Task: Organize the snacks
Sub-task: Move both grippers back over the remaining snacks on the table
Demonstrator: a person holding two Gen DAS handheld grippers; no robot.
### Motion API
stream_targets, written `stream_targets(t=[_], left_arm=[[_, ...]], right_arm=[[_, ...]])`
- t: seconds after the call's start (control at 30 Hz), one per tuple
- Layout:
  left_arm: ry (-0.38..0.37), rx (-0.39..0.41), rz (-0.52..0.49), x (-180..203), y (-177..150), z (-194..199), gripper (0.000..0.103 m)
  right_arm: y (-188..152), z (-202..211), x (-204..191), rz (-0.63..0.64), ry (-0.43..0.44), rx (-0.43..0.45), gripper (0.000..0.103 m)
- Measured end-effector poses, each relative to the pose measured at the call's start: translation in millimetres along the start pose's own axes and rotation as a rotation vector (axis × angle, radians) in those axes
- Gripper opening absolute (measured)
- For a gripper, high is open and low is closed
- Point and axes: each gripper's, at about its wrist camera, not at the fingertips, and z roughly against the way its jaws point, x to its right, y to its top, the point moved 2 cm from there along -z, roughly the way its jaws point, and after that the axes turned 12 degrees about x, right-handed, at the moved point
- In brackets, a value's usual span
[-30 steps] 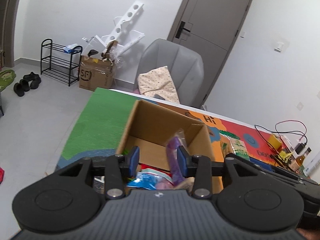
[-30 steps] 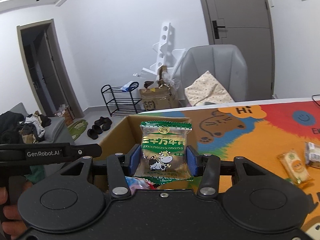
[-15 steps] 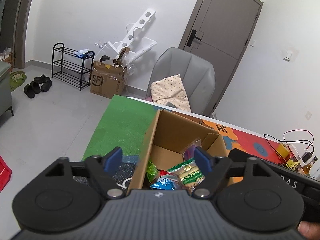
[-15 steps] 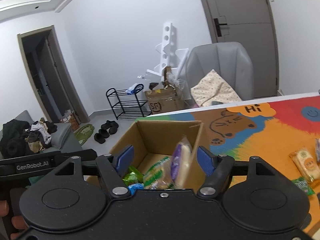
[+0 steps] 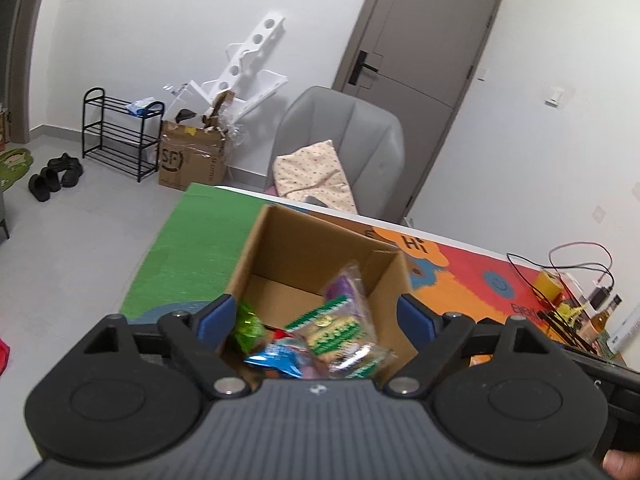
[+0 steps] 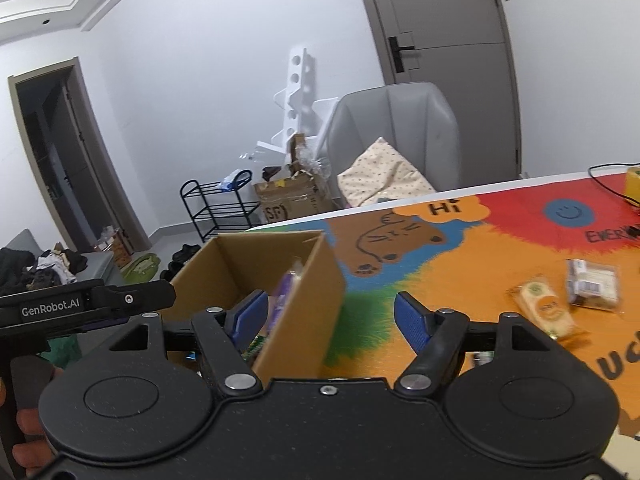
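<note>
An open cardboard box (image 5: 280, 240) stands on the colourful table mat and holds several snack packets: a green-and-white cow packet (image 5: 340, 336), a purple packet (image 5: 340, 286), a blue one (image 5: 276, 360) and a green one (image 5: 250, 326). My left gripper (image 5: 316, 318) is open and empty just above the box's near side. My right gripper (image 6: 330, 316) is open and empty over the box's right wall (image 6: 304, 304). An orange packet (image 6: 544, 310) and a clear-wrapped packet (image 6: 594, 286) lie on the mat to the right.
The mat (image 6: 460, 264) covers the table. A grey chair (image 5: 344, 148) with a cushion stands behind the table. Cables and a bottle (image 5: 596, 320) sit at the table's right end. A shoe rack (image 5: 116, 132) and a floor box (image 5: 192, 160) stand by the wall.
My right gripper opened and dropped the cow packet into the box, then shifted right. My left gripper opened, let go of the purple packet and pulled back slightly.
</note>
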Motion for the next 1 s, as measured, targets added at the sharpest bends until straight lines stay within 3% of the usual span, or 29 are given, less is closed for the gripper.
stream_targets(t=[0.4,1.0], left_arm=[[-0.072,-0.019,-0.06,52,-13,-6,0.094],[-0.248,-0.053,-0.125,134,-39,-15,0.094]], right_arm=[[-1,32,49,-0.043,-0.079,0.031,0.085],[-7,82,124,-0.113,-0.243,0.077,0.086]])
